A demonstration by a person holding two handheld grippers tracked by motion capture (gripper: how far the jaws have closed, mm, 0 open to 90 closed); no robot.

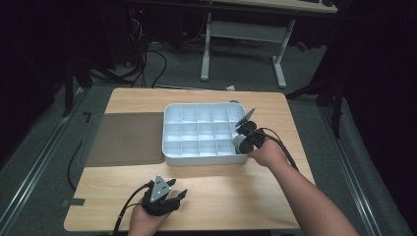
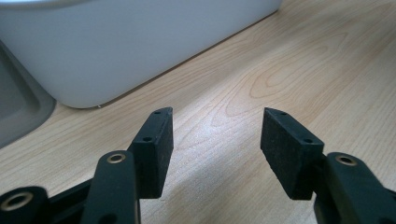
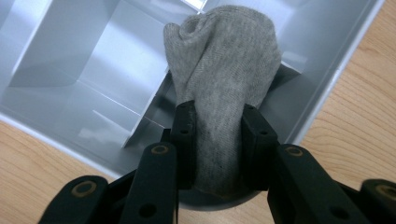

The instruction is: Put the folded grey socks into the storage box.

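Note:
A white divided tray (image 1: 172, 132) stands in the middle of the wooden table (image 1: 221, 187). My right gripper (image 3: 218, 140) is shut on a rolled grey sock (image 3: 229, 60) and holds it over the tray's front right corner compartment (image 3: 299, 79). From above, the right gripper (image 1: 244, 137) sits at the tray's right front corner, with the sock (image 1: 238, 143) a grey patch beneath it. My left gripper (image 1: 169, 196) rests near the table's front edge, open, with nothing between its fingers. In the left gripper view the left gripper (image 2: 215, 135) looks along the bare wood toward the tray's outer wall (image 2: 116, 42).
A flat grey lid or mat (image 1: 123, 138) lies on the table to the left of the tray. The tray's other compartments (image 1: 196, 129) look empty. Beyond the table are a white desk frame (image 1: 246, 39) and cables (image 1: 147, 54) on the floor.

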